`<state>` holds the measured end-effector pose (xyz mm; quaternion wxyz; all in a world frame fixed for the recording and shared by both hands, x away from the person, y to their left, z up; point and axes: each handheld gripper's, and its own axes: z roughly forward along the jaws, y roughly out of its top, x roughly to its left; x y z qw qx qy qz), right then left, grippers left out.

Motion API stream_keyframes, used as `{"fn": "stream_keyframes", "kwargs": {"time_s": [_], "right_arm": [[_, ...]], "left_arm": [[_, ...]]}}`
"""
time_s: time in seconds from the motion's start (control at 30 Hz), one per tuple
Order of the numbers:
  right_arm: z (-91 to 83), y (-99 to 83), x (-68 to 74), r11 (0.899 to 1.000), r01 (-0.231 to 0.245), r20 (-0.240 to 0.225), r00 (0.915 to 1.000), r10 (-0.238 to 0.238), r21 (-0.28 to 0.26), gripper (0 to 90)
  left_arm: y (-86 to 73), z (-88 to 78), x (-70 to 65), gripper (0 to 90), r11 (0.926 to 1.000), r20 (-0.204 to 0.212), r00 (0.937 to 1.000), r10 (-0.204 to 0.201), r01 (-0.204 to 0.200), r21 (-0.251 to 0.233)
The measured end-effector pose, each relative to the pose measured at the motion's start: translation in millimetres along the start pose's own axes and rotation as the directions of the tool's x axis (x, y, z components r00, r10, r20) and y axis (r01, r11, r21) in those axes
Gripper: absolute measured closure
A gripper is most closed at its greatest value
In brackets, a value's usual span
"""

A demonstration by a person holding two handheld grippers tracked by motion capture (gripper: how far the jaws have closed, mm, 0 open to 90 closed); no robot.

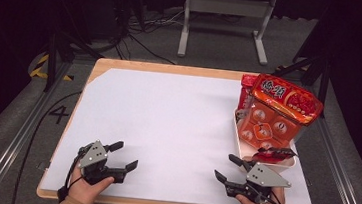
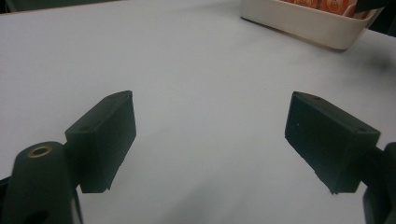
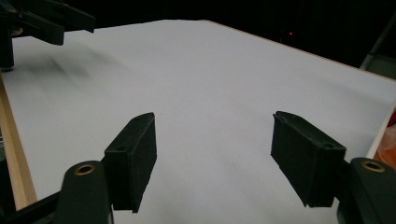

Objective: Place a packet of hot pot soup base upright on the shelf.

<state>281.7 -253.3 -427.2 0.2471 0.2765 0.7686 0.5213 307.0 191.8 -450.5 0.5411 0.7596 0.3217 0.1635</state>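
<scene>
high view: resting near table's (image 1: 121,73) front edge, left gripper (image 1: 123,157) and right gripper (image 1: 228,168) both gaping wide, holding nothing. sitting far right, white bin (image 1: 238,137) stuffed with red snack packs (image 1: 284,99). probably pre-start; likely reaching for bin next.

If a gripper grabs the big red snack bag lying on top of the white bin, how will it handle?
The red snack bag is probably light and puffy, sagging when lifted. Its glossy film may slip. Overhanging the white bin, it could slide off if nudged.
</scene>
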Motion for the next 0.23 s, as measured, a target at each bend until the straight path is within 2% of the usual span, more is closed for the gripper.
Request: {"fn": "stream_keyframes", "kwargs": {"time_s": [0.1,0.23], "right_arm": [[3.4,-2.5,-1.0,1.000,-0.016,-0.005,0.9999,0.016,0.003,32.0],[6.3,-3.2,0.2,1.000,-0.014,-0.005,0.9999,0.014,0.002,30.7]], "left_arm": [[-0.1,-0.6,1.5,16.8,0.9999,0.004,1.0000,-0.003,0.003,-0.013],[-0.2,-0.7,3.0,16.0,0.9999,0.000,1.0000,-0.009,0.009,-0.014]]}}
